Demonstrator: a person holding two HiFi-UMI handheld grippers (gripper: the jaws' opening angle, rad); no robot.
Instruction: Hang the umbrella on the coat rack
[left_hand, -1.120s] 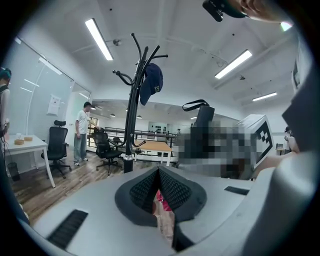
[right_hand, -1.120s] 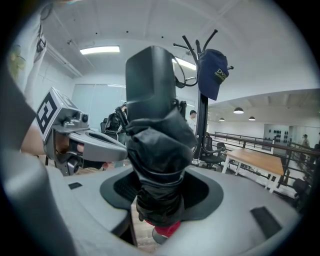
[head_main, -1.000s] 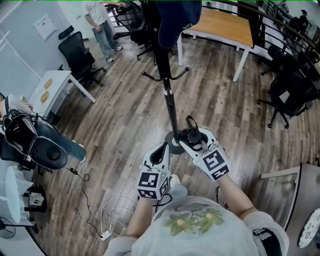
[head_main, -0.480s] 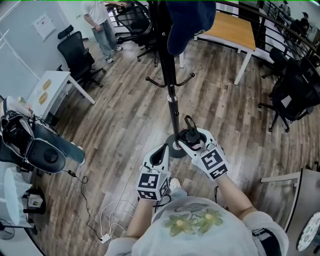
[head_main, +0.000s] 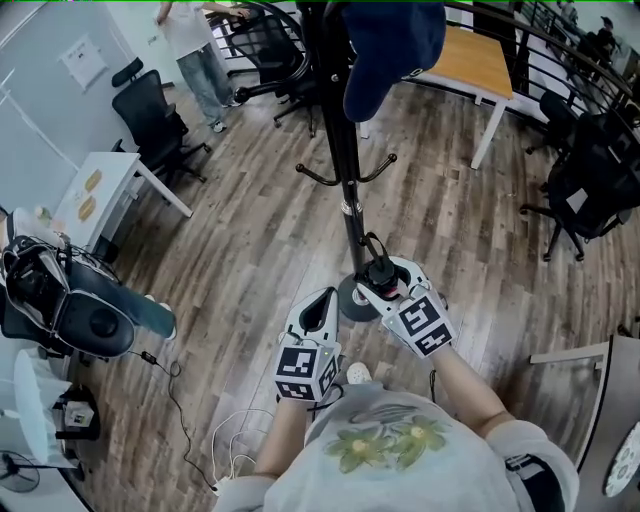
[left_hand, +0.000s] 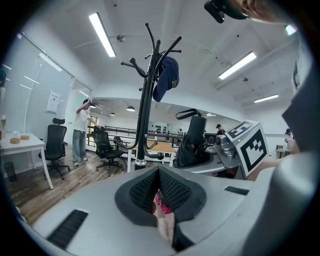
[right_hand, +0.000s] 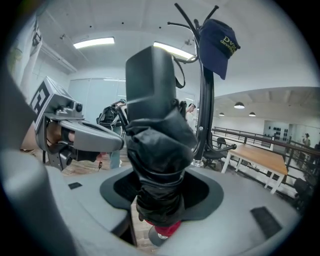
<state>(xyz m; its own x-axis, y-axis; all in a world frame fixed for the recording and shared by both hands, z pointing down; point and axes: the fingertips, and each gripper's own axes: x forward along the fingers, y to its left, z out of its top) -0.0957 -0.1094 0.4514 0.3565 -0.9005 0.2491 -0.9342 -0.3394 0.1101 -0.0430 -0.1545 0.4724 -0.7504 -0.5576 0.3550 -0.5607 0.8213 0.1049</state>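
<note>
A folded black umbrella (right_hand: 157, 150) with a wrist strap stands upright in my right gripper (right_hand: 160, 200), whose jaws are shut on its lower part. In the head view the right gripper (head_main: 385, 285) and umbrella (head_main: 380, 270) hover just over the round base of the black coat rack (head_main: 349, 190). The rack's pole (right_hand: 202, 100) rises close behind the umbrella, with a navy cap (right_hand: 217, 42) on an upper hook. My left gripper (head_main: 322, 305) is a little left of the base. Its pads (left_hand: 167, 187) meet with nothing between them. The left gripper view also shows the rack (left_hand: 145, 110) and the umbrella (left_hand: 195, 145).
A wooden desk (head_main: 470, 60) stands behind the rack. Black office chairs (head_main: 150, 110) stand at the back left and right (head_main: 590, 180). A person (head_main: 195, 50) stands at the far left. A white table (head_main: 90, 190), a bag (head_main: 50, 290) and floor cables (head_main: 230, 440) lie to my left.
Both grippers, the right one with the umbrella, have come closer to the coat rack. The rack's base now lies right under the grippers. The jaws look the same.
</note>
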